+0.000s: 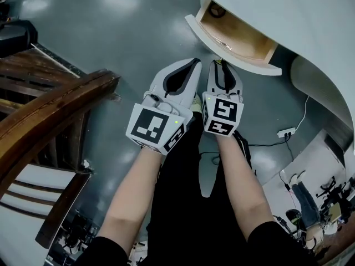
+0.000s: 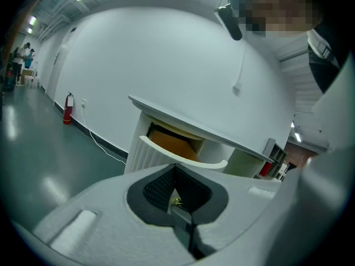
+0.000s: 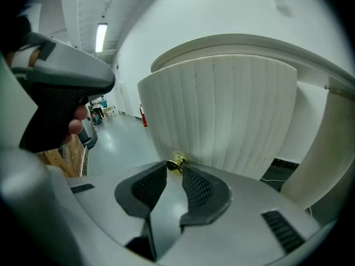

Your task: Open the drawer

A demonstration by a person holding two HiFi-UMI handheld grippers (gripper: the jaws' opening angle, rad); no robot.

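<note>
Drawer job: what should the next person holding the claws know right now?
Left claw: shut, beside the right one, not touching the drawer.
Right claw: shut on the gold knob on the drawer front.
Drawer: part way out of the white cabinet; its wooden inside shows.
Done: knob gripped, drawer partly open.
Left: probably pull it further out, then let go of the knob.

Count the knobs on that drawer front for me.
1: a gold knob on the ribbed drawer front, pinched by the right gripper. That gripper's body hides the front's lower part, so others may exist.
</note>
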